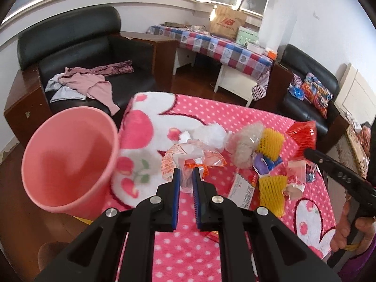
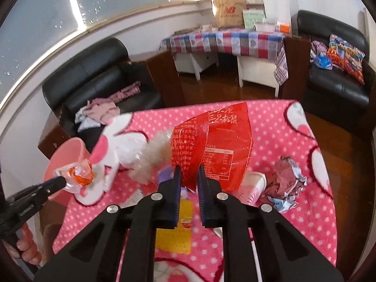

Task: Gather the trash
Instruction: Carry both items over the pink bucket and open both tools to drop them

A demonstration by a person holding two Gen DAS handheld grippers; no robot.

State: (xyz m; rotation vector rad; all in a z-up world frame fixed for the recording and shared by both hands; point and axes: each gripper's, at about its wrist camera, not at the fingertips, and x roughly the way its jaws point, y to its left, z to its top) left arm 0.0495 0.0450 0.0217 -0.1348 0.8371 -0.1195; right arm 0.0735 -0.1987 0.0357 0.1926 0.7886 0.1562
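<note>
The left claw [image 1: 186, 176] was clamped on a crumpled orange-and-clear wrapper [image 1: 188, 162], held at about 3 o'clock from the pink bin [image 1: 70, 162]. The right claw [image 2: 189, 176] pinched a red snack bag [image 2: 211, 145] above the table [image 2: 282, 122]. Both grips caught only thin film edges; either piece could have slipped free or missed the bin's rim and landed on the floor.

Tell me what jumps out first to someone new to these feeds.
The right gripper holds up a big red snack bag above the pink polka-dot blanket. The left gripper pinches a clear orange-printed wrapper, with the pink bin at the table's left edge.
</note>
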